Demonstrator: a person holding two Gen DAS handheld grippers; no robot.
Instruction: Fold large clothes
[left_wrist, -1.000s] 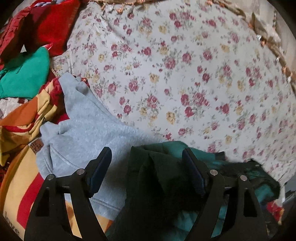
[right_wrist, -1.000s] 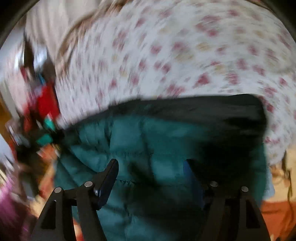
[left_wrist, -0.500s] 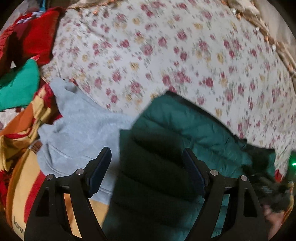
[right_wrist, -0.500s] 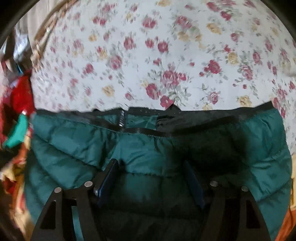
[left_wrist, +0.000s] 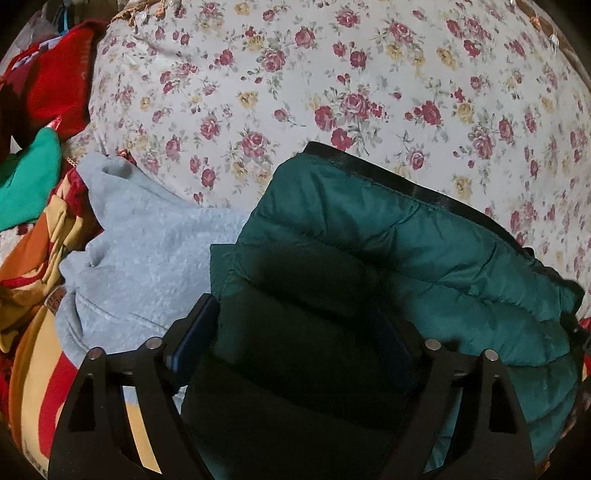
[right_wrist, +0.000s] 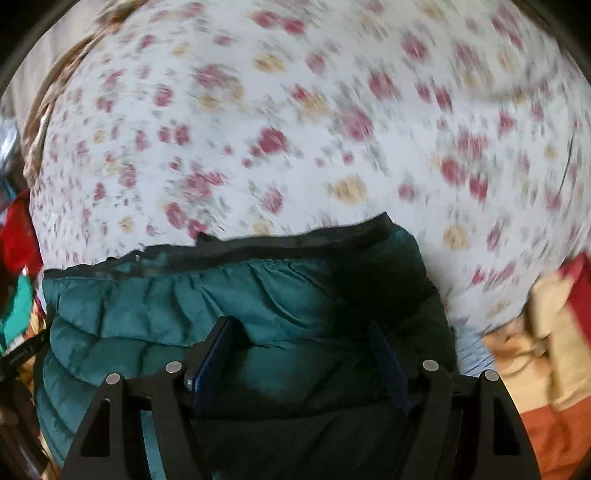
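A dark green quilted puffer jacket (left_wrist: 369, 258) with a black trimmed edge lies bunched on a floral bedsheet (left_wrist: 295, 74). It also fills the lower part of the right wrist view (right_wrist: 221, 314), which is blurred. My left gripper (left_wrist: 299, 339) stands with its jaws wide apart over the jacket's left end, the padded cloth bulging between the fingers. My right gripper (right_wrist: 303, 354) also has its jaws wide apart, with the jacket between and under the fingers. Neither is closed on the cloth.
A light grey fleece garment (left_wrist: 140, 251) lies left of the jacket. Beyond it is a pile of red (left_wrist: 55, 85), green (left_wrist: 29, 177) and orange-yellow clothes (left_wrist: 33, 258). Orange and cream cloth (right_wrist: 546, 350) lies at the right. The floral sheet stretches far ahead.
The jacket has been carried forward onto the floral sheet and spread wider. It now covers more of the grey fleece's right side. Both grippers stay wide apart.
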